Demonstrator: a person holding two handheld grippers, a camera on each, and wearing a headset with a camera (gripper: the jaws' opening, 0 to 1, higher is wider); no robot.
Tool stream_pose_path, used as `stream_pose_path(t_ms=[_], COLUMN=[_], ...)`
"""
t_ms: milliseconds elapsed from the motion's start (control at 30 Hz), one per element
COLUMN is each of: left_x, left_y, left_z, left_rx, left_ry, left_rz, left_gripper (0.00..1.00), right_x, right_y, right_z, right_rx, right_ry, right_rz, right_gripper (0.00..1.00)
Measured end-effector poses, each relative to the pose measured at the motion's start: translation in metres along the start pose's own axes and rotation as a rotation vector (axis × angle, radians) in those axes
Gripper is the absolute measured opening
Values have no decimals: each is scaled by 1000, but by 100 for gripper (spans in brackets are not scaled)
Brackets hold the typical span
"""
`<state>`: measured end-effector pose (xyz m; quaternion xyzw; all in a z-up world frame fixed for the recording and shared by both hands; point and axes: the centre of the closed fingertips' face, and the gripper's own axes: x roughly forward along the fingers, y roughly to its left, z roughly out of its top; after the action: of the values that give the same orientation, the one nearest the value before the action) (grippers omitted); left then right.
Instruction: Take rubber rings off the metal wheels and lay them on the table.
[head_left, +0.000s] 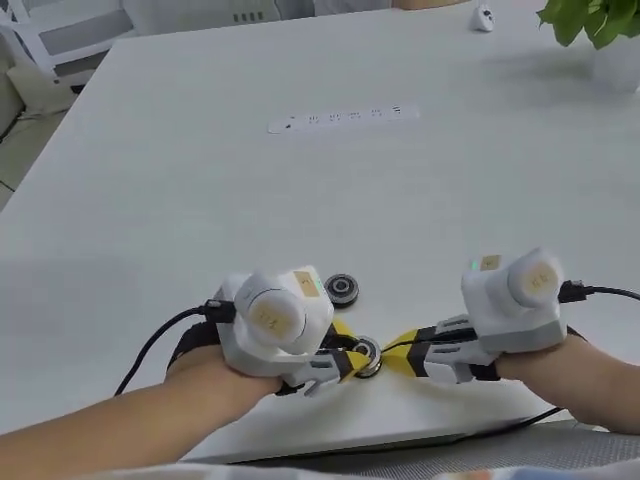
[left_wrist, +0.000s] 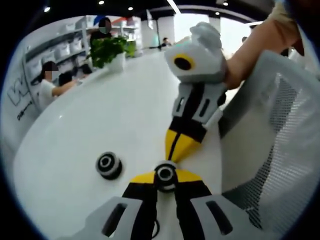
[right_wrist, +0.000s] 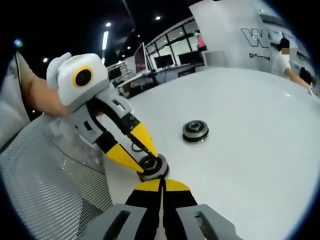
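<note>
The head view looks steeply down from the near edge of the tabletop (head_left: 330, 190). The 2 gripper views sit low and close, facing each other across the wheel (head_left: 366, 355) that all 3 share.

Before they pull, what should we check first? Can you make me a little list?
1. Left gripper holding the wheel: ok, a jaw on each side.
2. Right gripper pinching the rubber ring: cannot tell; its shut tips touch the wheel's edge.
3. Second wheel out of the way: ok, it lies apart on the table.
4. Bare table nearby for laying the ring: ok.
</note>
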<state>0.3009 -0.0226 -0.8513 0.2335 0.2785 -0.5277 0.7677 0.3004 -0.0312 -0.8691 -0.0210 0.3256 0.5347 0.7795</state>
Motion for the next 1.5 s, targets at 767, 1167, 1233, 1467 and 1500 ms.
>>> stream_pose_path(t_ms=[767, 1167, 1233, 1467, 1500], left_x=[1, 2, 2, 2, 2], left_y=[-1, -1, 0, -1, -1], left_z=[1, 1, 1, 1, 1], left_rx=[10, 10, 10, 10, 11], left_ry=[2, 6, 7, 9, 10], left_rz=[5, 11, 12, 11, 11], left_gripper=[12, 12, 12, 12, 12], right_x=[-9, -10, -10, -8, -8], right_y=[6, 9, 9, 13, 13], right_z=[15, 19, 19, 19, 19], right_rx=[351, 379, 382, 374, 372], right_ry=[-128, -138, -140, -134, -133], right_rz=[59, 77, 80, 101, 104], right_gripper=[0, 0, 0, 0, 0])
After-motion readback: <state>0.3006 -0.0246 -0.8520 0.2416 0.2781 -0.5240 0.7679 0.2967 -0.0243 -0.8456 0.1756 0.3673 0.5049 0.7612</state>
